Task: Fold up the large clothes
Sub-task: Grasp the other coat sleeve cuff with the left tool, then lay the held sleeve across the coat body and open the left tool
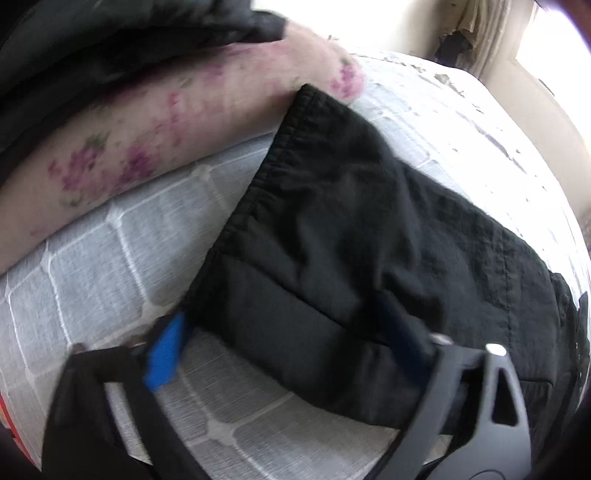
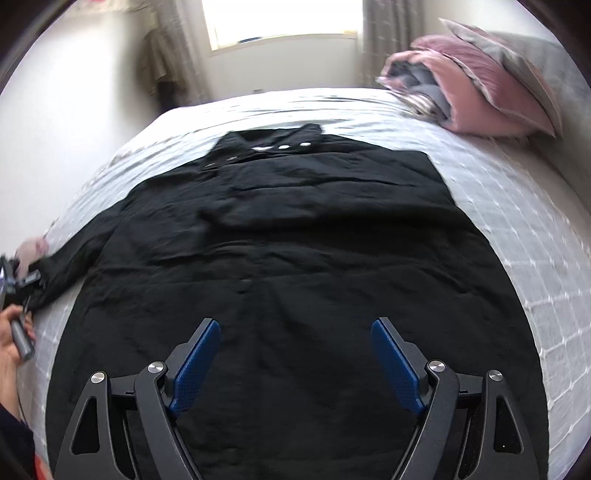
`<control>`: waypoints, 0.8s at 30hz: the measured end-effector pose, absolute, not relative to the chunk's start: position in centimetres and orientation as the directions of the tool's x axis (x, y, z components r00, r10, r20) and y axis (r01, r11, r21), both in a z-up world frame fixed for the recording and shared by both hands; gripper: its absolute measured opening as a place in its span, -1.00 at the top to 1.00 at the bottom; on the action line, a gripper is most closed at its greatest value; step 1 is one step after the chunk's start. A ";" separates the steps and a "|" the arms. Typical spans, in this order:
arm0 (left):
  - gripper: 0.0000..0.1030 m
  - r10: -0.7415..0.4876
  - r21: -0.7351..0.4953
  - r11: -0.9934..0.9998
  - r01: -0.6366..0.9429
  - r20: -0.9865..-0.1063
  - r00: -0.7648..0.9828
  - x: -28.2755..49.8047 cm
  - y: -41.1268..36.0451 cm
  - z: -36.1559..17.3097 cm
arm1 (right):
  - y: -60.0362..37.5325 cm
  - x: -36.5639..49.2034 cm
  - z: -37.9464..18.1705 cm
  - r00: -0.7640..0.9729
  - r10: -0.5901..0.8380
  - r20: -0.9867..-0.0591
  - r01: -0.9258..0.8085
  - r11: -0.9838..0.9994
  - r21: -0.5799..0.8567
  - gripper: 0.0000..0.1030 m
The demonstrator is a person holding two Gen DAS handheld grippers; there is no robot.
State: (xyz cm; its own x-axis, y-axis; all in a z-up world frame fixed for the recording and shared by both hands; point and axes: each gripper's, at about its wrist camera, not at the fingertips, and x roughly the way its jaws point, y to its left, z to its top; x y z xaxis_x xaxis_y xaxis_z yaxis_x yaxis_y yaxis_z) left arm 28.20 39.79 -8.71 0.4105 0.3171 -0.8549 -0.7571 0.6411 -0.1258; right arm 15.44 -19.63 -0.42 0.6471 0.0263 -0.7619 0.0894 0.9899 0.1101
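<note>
A large black quilted coat [image 2: 295, 236] lies spread flat on the bed, collar toward the window. Its left sleeve [image 2: 62, 269] stretches out to the bed's left side. In the left wrist view the sleeve end with its cuff [image 1: 332, 236] lies across the bed cover. My left gripper [image 1: 280, 339] is open, its blue pads on either side of the sleeve, low over it. It also shows at the left edge of the right wrist view [image 2: 22, 280]. My right gripper [image 2: 295, 354] is open and empty, above the coat's lower part.
The bed has a pale grey checked cover [image 2: 517, 229]. A floral pillow [image 1: 122, 147] with dark cloth [image 1: 110, 40] on it lies beside the sleeve. Pink and grey bedding [image 2: 480, 88] is piled at the far right. A window [image 2: 280, 22] and curtains stand behind.
</note>
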 end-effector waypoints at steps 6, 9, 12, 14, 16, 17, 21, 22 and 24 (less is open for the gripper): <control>0.78 0.233 -0.260 0.632 -0.730 -0.835 0.499 28.6 39.7 -6.3 | -21.8 16.1 -1.7 0.631 0.037 -0.775 0.104 0.986 0.132 -0.65; 0.79 0.287 -0.271 0.650 -0.710 -0.777 0.560 28.1 37.8 -2.9 | -22.6 15.9 -1.5 0.634 0.040 -0.772 0.102 0.986 0.135 -0.65; 0.79 0.305 -0.323 0.677 -0.661 -0.695 0.651 28.0 34.7 1.8 | -23.0 15.9 -1.1 0.653 0.017 -0.758 0.109 0.987 0.116 -0.65; 0.80 0.318 -0.320 0.713 -0.624 -0.645 0.695 27.9 32.3 4.9 | -23.2 15.8 -0.7 0.662 0.002 -0.749 0.108 0.989 0.098 -0.65; 0.80 0.333 -0.295 0.758 -0.582 -0.592 0.734 28.0 29.5 7.8 | -23.5 15.6 -0.3 0.673 -0.007 -0.739 0.106 0.991 0.087 -0.65; 0.80 0.330 -0.285 0.778 -0.560 -0.573 0.750 28.6 28.5 8.8 | -23.6 15.5 -0.1 0.679 -0.015 -0.734 0.107 0.991 0.079 -0.65; 0.80 0.288 -0.230 0.863 -0.450 -0.509 0.811 29.6 21.6 12.0 | -24.1 15.2 0.2 0.678 -0.026 -0.735 0.116 0.991 0.072 -0.65; 0.80 0.267 -0.217 0.884 -0.414 -0.493 0.828 30.0 19.5 12.7 | -24.3 15.2 0.1 0.672 -0.023 -0.740 0.119 0.990 0.077 -0.65; 0.80 0.220 -0.201 0.915 -0.350 -0.477 0.851 30.2 15.7 13.3 | -24.5 15.3 -0.1 0.661 -0.020 -0.750 0.123 0.989 0.082 -0.65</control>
State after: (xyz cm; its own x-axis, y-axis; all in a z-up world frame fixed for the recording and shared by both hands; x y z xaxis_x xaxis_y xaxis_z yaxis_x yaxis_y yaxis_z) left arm 30.20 15.69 13.32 0.8508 0.2205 -0.4769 -0.3499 0.9149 -0.2012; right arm 15.27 -24.50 -0.09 0.6610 -0.0199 -0.7501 0.1225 0.9891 0.0817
